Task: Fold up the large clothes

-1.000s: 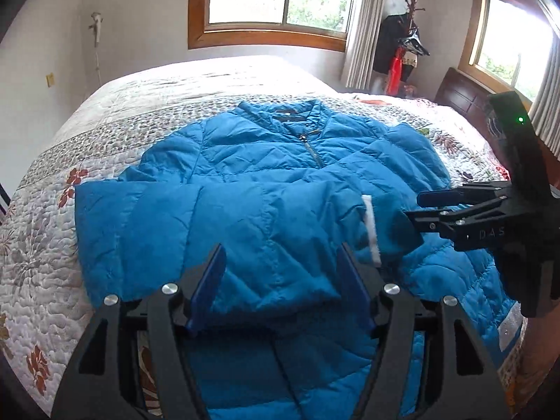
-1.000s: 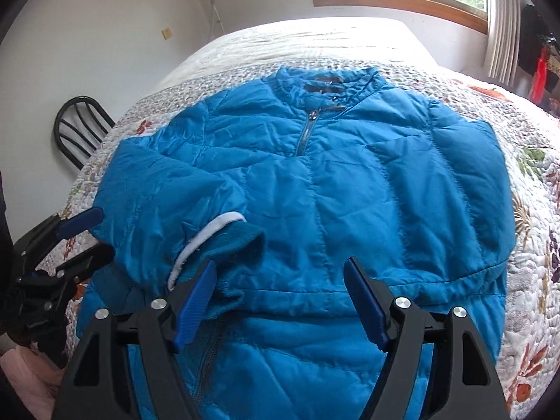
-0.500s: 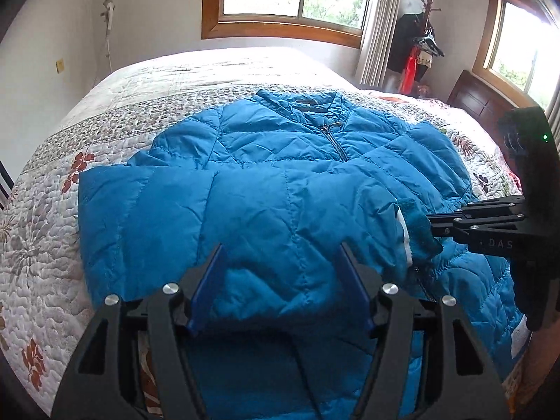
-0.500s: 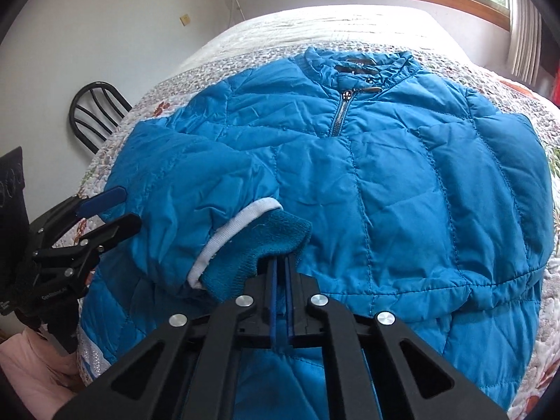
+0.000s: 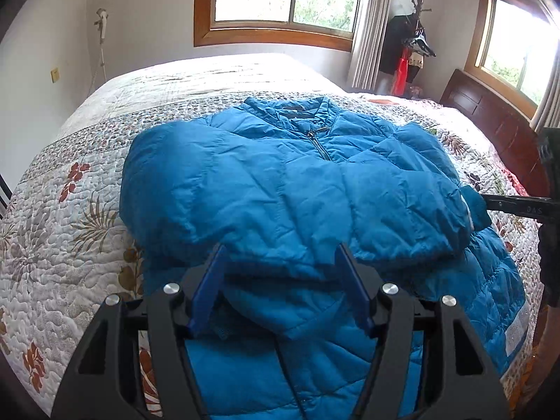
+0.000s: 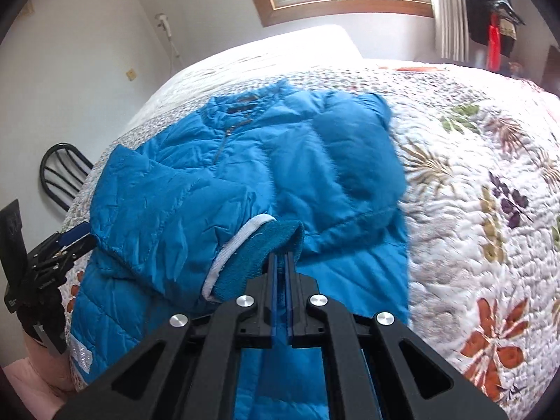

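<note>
Landmark: the blue jacket [image 5: 297, 189] lies face up across the quilted bed [image 5: 70, 210], collar toward the window; everything below is placed against it.

Chair: a dark chair [image 6: 59, 171] stands off the bed, beyond the jacket's left shoulder, and has no part in this.

Left gripper: my left gripper [image 5: 280, 280] hangs over the jacket's lower left part, near the hem, jaws apart and grasping nothing. The blue fingers [image 5: 206, 287] straddle a puffed ridge of fabric without pinching it.

Why so: I judge I am keeping this hand ready, either to pin the body or to take the hem for the next fold.

Left pose: tilted steeply down toward the jacket, centred over the fold line.

Sleeve: one sleeve lies folded across the jacket's chest, running toward its right edge, so the arm folds inward and the bundle narrows.

Cuff: the knit cuff [image 6: 259, 255], with its white trim, sits at the jacket's lower right.

Right gripper: my right gripper [image 6: 280, 262] is clenched on that cuff, the pads pressed nearly together on the thin knit.

Why so: I judge the cuff gives the surest purchase, since the padded shell would slip.

Right pose: angled down and rolled a little, over the jacket's right hem, bare quilt beyond it.
</note>
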Motion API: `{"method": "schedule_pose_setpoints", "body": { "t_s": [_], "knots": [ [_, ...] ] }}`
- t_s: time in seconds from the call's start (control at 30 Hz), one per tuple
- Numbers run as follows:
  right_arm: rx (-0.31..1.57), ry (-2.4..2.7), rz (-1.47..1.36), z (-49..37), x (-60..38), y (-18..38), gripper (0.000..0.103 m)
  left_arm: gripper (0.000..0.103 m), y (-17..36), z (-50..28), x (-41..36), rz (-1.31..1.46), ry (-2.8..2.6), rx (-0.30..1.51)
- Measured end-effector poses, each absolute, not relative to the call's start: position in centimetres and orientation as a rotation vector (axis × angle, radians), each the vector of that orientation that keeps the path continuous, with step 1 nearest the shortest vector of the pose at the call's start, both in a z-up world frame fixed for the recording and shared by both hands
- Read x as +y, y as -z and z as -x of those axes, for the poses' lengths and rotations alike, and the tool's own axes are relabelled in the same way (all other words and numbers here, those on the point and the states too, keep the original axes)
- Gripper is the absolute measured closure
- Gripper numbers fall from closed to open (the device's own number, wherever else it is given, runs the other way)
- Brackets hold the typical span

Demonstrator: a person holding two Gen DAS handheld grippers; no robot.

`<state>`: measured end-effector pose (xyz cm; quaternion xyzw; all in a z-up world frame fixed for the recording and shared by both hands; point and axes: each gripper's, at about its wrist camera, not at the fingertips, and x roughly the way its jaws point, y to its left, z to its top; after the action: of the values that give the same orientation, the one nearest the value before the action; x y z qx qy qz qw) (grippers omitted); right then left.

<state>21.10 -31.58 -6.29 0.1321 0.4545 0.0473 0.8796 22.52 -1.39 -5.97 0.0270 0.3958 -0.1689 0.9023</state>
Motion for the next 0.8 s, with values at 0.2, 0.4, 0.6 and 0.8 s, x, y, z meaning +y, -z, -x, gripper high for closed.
{"method": "schedule_pose_setpoints", "body": {
  "t_s": [0.2, 0.4, 0.6, 0.8],
  "knots": [
    [0.963, -0.103, -0.301, -20.4, -32.7, 7.1, 0.095, 0.039, 6.5, -22.7, -1.9, -0.059, 0.344, 0.837],
    [0.905, -0.101, -0.380, -20.1, -34.2, 5.5, 0.047, 0.039, 6.2, -22.9, -1.0, -0.035, 0.321, 0.826],
    [0.982, -0.137, -0.423, -22.6, -33.4, 6.9, 0.047, 0.039, 6.6, -23.5, -0.4, -0.020, 0.291, 0.835],
    [0.992, -0.162, -0.437, -23.4, -32.6, 7.7, 0.100, 0.039, 6.5, -23.8, 0.2, -0.018, 0.253, 0.827]
  ]
}}
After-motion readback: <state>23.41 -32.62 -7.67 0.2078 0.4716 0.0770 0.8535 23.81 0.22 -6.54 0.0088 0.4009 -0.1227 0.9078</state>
